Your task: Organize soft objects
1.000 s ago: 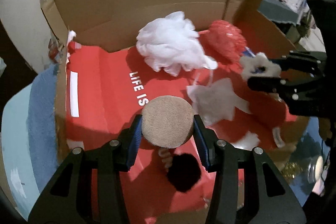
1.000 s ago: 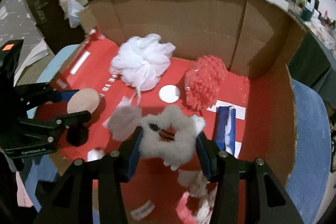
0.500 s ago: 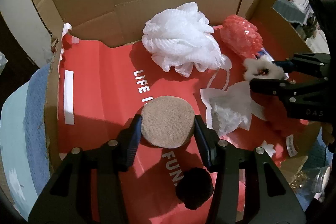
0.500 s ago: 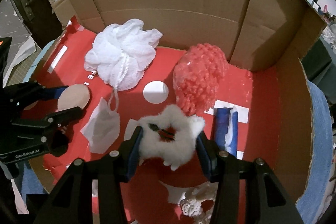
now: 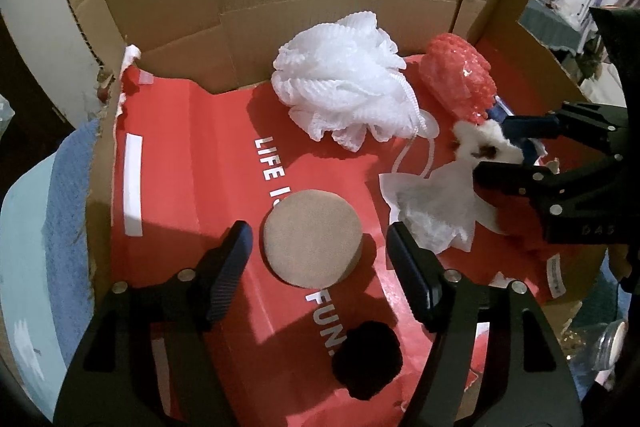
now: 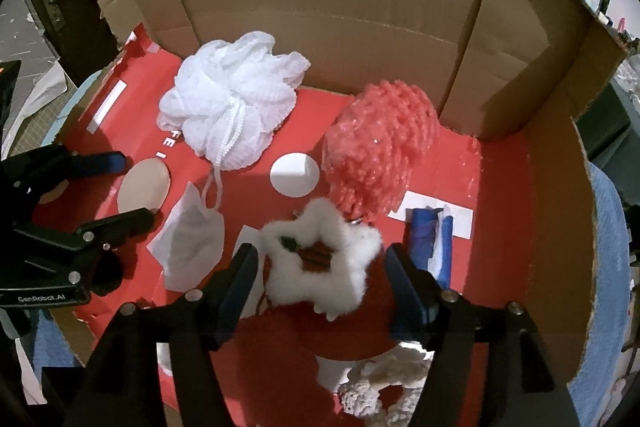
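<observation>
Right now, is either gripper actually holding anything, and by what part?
Nothing is held. The left gripper has just opened, its fingers clear of the tan round sponge. The right gripper has likewise just opened around the white fluffy star.

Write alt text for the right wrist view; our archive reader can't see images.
The right gripper is open around a fluffy white star, its jaws just widened, above a cardboard box with a red floor. Farther in lie a white bath pouf and a red pouf; at left the left gripper is open around a tan round pad.
</observation>
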### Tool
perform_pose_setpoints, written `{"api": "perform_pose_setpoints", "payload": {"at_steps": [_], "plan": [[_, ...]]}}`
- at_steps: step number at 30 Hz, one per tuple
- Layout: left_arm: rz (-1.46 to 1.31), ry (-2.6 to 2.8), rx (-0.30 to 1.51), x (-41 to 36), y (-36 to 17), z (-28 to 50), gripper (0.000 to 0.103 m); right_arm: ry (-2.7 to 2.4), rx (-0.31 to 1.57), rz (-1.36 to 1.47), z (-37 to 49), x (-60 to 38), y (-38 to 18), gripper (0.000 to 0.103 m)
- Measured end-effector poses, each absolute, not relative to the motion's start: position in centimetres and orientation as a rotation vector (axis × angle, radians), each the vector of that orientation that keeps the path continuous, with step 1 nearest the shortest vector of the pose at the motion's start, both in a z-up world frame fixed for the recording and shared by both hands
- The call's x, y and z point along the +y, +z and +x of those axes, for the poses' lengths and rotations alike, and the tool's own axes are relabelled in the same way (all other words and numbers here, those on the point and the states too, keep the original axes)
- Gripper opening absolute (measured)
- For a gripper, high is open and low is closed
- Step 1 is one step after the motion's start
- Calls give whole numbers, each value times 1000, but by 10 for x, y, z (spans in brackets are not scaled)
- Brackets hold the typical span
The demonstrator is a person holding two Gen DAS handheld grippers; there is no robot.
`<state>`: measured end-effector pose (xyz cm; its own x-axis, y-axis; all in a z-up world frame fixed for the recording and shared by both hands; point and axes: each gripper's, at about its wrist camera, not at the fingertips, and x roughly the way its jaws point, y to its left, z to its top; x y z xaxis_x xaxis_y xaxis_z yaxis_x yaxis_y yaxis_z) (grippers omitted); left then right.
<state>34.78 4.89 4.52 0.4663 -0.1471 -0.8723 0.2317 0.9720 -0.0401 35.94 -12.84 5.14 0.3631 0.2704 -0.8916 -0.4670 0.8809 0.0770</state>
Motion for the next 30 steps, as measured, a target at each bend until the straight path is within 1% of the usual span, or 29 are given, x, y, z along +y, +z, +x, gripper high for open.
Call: {"api": "perform_pose_setpoints", "payload": {"at_steps": [3, 4, 7, 9, 12, 14, 16, 19, 26, 30], "plan": [[83, -234, 1043, 48, 52, 339, 68, 476, 1087, -190, 356, -131, 58, 71], [81, -232, 1036, 47, 55, 335, 69, 475, 1080, -186, 353, -132, 60, 73], [59, -239, 999, 47, 67, 321, 75, 466, 1044, -185, 343, -135, 71, 77], [53, -237, 960, 46, 75, 309, 76, 467, 1017, -170, 333, -141, 79, 81], [56, -233, 900, 44, 86, 290, 79, 454, 969, -149, 315, -149, 92, 87], [52, -229, 860, 41, 92, 276, 83, 439, 924, -158, 298, -152, 99, 96], [52, -216, 820, 38, 93, 265, 83, 421, 883, -165, 282, -157, 105, 100], [51, -205, 754, 34, 98, 248, 83, 388, 829, -155, 265, -165, 105, 103], [36, -132, 598, 30, 106, 225, 83, 296, 717, -116, 235, -177, 104, 103], [51, -93, 553, 25, 105, 224, 83, 254, 666, -108, 227, -183, 96, 103]]}}
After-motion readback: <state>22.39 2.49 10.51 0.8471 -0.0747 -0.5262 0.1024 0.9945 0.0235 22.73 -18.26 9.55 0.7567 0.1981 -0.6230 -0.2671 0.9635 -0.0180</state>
